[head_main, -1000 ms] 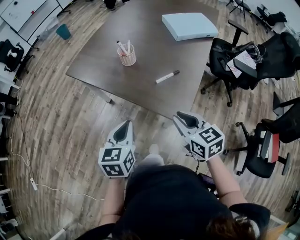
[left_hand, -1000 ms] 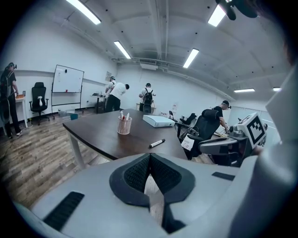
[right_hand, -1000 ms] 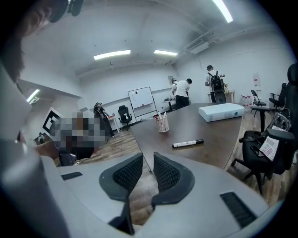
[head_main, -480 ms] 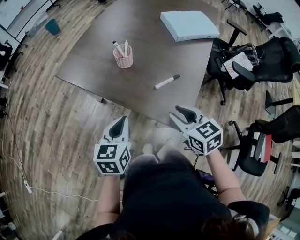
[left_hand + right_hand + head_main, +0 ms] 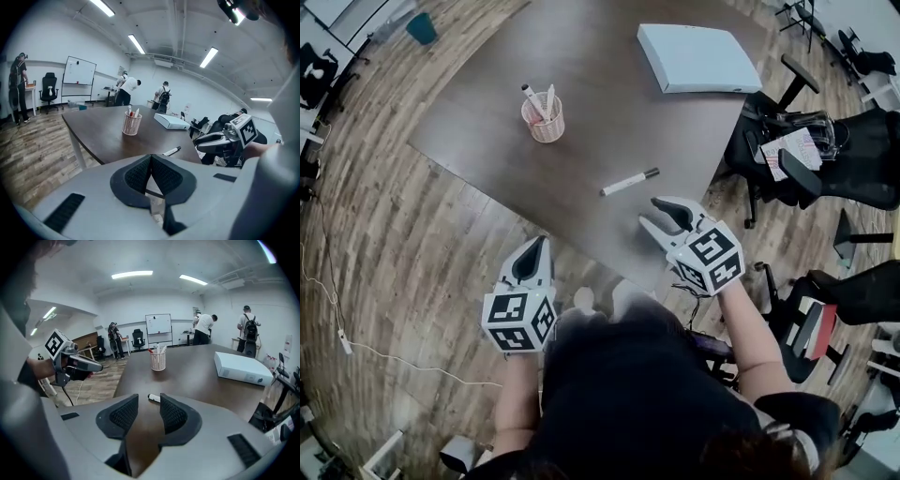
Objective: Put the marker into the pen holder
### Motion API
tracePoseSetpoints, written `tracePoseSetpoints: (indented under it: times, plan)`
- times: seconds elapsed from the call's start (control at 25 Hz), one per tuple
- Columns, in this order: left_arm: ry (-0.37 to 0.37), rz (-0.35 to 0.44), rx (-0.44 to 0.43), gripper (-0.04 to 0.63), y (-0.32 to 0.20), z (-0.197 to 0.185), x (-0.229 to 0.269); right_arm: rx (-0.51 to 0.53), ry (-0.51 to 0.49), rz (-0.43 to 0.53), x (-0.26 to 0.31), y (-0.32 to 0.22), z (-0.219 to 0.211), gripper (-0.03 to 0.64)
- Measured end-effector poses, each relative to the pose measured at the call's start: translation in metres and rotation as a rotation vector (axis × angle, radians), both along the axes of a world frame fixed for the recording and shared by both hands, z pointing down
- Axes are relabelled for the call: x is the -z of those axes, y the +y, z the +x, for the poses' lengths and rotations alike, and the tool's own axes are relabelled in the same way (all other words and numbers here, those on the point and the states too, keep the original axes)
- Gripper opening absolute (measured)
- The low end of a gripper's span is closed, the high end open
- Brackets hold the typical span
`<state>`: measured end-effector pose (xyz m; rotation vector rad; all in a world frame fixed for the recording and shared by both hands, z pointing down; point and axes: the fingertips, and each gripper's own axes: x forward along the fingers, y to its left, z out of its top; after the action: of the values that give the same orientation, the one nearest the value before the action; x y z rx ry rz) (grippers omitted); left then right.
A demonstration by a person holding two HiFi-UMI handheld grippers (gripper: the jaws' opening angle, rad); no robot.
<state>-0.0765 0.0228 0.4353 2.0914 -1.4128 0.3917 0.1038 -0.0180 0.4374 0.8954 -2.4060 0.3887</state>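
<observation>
A white marker with a black cap lies flat on the dark brown table. The pink mesh pen holder stands far left of it with a few pens inside. My right gripper hovers over the table's near edge, just short of the marker, its jaws opening with nothing between them. In the right gripper view the marker's end shows just past the fingertips, with the pen holder farther on. My left gripper is shut and empty, held off the table over the floor.
A white flat box lies at the table's far right. Black office chairs crowd the right side. Several people stand at the back of the room. A wood floor surrounds the table.
My right gripper's jaws have spread apart and it has moved forward over the table's edge, closer to the marker. The left gripper has hardly moved.
</observation>
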Motion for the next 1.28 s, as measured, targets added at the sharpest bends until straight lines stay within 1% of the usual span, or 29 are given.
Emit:
tracePoseSetpoints:
  times: [0.24,0.44,0.56,0.84,1.08,1.16,1.28]
  plan:
    - [-0.010,-0.027,0.085,0.028,-0.023,0.023,-0.009,0.177,0.090,0.029,-0.020,-0.038,0.014,0.165]
    - [-0.023,-0.051,0.171,0.028,-0.026,0.033,-0.013,0.352,0.167,0.054,-0.041,-0.057,0.020,0.178]
    - [-0.032,-0.066,0.215,0.028,-0.025,0.035,-0.017,0.431,0.196,0.054,-0.053,-0.065,0.023,0.188]
    - [-0.042,-0.104,0.323,0.028,-0.017,0.035,-0.028,0.547,0.237,0.025,-0.083,-0.082,0.024,0.190]
    - [-0.050,-0.126,0.387,0.028,-0.014,0.037,-0.034,0.658,0.288,-0.002,-0.105,-0.089,0.028,0.195]
    - [-0.052,-0.130,0.405,0.028,-0.014,0.038,-0.035,0.688,0.289,-0.030,-0.109,-0.089,0.030,0.190]
    - [-0.054,-0.136,0.422,0.028,-0.013,0.040,-0.036,0.700,0.256,-0.076,-0.110,-0.086,0.032,0.169]
